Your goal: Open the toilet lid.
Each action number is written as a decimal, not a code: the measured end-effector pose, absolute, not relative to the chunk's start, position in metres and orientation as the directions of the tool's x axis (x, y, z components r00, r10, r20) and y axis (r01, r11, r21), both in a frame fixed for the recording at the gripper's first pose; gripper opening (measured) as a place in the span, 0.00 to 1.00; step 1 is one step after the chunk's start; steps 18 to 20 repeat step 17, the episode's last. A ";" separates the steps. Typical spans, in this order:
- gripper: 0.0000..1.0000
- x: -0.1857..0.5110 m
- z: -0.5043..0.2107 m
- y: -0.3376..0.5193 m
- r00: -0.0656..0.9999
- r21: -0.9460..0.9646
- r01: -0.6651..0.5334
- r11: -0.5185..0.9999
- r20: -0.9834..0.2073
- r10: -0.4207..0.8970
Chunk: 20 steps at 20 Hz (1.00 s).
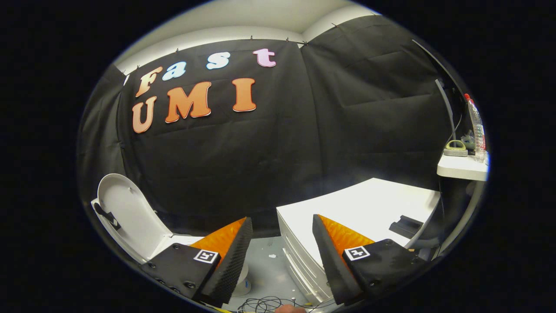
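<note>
Black cloth hangs all across the back of the booth, and a strip of pale wall shows above it; low down there is a grey floor, seen in the gap between the two fingers.

From the gripper view, the tool points forward with its fingers spread wide apart; nothing is between them and they touch nothing, so the tool holds nothing at all.

Off to the left side, past the left finger, stands the toilet lid; it is white and it is up, leaning back near the black cloth; a small dark hinge piece sits on its left edge; the white toilet below it peeks out just behind the left finger, and most of it is hidden.

Ahead and to the right, just past the right finger, is a big white desk with a flat top; its front side has long grooves like drawers; a small dark thing lies on the far right part of the top, too small to tell what it is.

Higher up on the right is a little white shelf; a clear bottle with a red cap stands on it, and a grey lump with a loop on top sits just beside the bottle.

Down on the floor, close under the fingers, lies a tangle of thin black wires; a small white round thing sits on the floor near the left finger.
</note>
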<state>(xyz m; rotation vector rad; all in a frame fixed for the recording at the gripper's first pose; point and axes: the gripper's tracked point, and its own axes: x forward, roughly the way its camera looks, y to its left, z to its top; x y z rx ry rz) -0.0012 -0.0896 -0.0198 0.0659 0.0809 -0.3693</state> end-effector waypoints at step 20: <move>0.90 -0.002 -0.024 -0.090 0.923 0.044 0.375 0.926 -0.105 -0.369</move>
